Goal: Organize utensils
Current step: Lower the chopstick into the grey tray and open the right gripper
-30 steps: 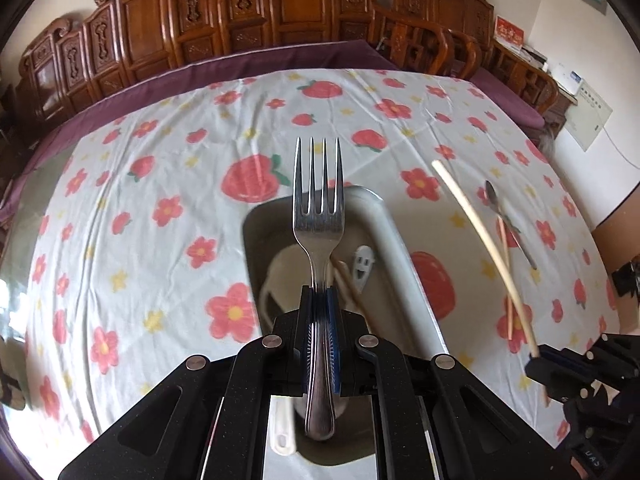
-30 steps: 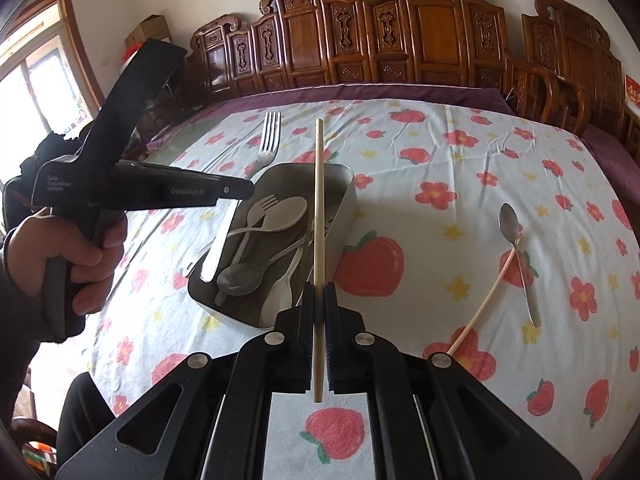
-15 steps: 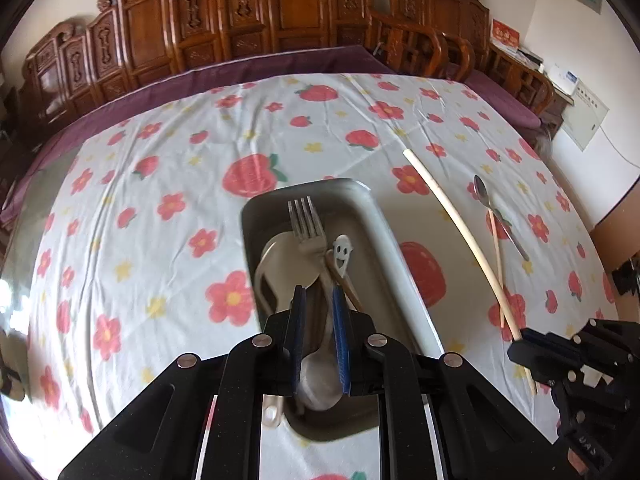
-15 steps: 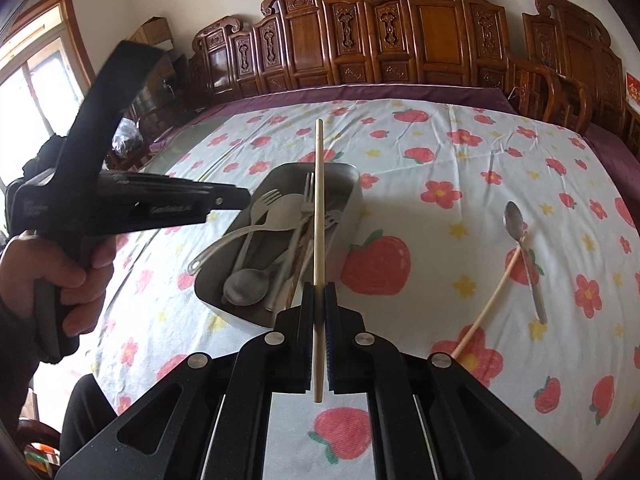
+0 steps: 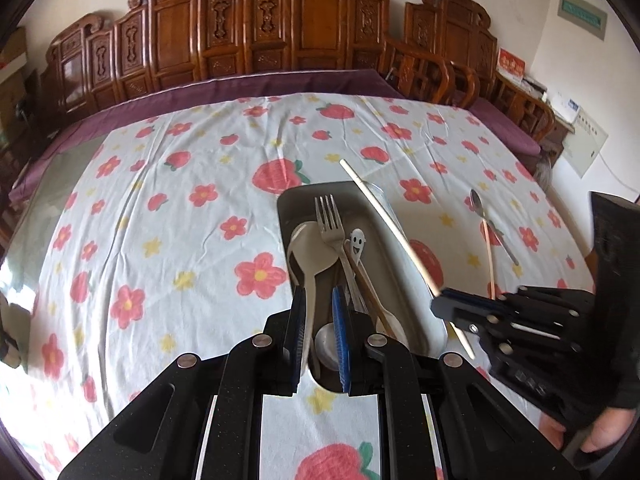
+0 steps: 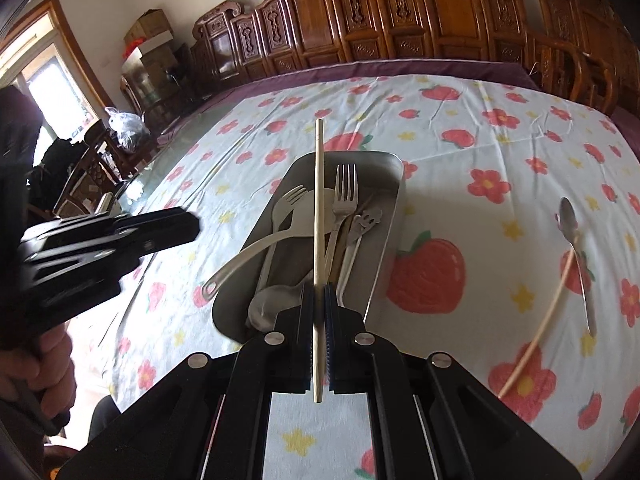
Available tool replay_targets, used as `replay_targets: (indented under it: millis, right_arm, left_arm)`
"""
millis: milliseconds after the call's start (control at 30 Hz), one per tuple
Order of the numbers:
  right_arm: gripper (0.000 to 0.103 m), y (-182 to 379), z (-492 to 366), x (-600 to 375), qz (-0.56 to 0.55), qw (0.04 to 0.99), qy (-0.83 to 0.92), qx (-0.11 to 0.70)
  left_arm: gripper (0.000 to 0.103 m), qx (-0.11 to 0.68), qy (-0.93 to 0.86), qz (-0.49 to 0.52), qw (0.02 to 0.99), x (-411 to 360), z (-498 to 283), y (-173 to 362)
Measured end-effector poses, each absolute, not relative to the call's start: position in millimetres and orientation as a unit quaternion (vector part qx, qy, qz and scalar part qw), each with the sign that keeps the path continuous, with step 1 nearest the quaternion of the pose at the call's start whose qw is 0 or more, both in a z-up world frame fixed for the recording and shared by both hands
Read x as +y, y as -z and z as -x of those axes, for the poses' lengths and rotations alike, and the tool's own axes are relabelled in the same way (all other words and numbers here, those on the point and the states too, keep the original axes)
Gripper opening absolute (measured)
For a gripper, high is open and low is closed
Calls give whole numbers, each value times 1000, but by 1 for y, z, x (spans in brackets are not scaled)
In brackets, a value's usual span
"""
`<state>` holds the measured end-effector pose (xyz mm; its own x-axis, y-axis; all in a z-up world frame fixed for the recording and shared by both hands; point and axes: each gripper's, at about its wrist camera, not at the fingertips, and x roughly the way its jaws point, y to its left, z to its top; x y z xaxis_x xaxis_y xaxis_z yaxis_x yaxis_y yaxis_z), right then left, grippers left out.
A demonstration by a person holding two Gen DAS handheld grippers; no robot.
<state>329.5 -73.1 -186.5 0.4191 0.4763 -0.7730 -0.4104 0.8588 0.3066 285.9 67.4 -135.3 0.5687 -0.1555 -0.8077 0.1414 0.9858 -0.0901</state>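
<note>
A metal tray (image 5: 289,200) (image 6: 390,160) on the flowered tablecloth holds several utensils, among them a steel fork (image 5: 330,222) (image 6: 345,196) and a pale spoon (image 5: 306,248). My left gripper (image 5: 319,320) is open and empty above the tray's near end; it shows at the left in the right wrist view (image 6: 176,226). My right gripper (image 6: 319,312) is shut on a pale chopstick (image 6: 319,208) (image 5: 384,220), held over the tray; it also shows in the left wrist view (image 5: 456,308).
A second chopstick (image 6: 540,312) (image 5: 488,256) and a metal spoon (image 6: 574,240) (image 5: 480,208) lie on the cloth right of the tray. Carved wooden chairs (image 5: 280,32) line the table's far edge.
My left gripper opened and let the fork go into the tray, then drew back. My right gripper brought the chopstick leftward over the tray.
</note>
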Motion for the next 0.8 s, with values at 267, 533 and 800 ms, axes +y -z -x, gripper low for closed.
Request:
replay_targets:
  millis: [267, 533, 800]
  right_arm:
    - [6, 196, -349, -61, -39, 834, -265, 483]
    - [6, 203, -353, -53, -35, 830, -268, 488]
    - [9, 202, -347, -51, -29, 830, -277, 483]
  left_arm:
    - [12, 450, 81, 19, 889, 84, -290, 128]
    - [12, 453, 75, 14, 888, 93, -293, 135]
    - [12, 455, 75, 16, 887, 95, -289, 139]
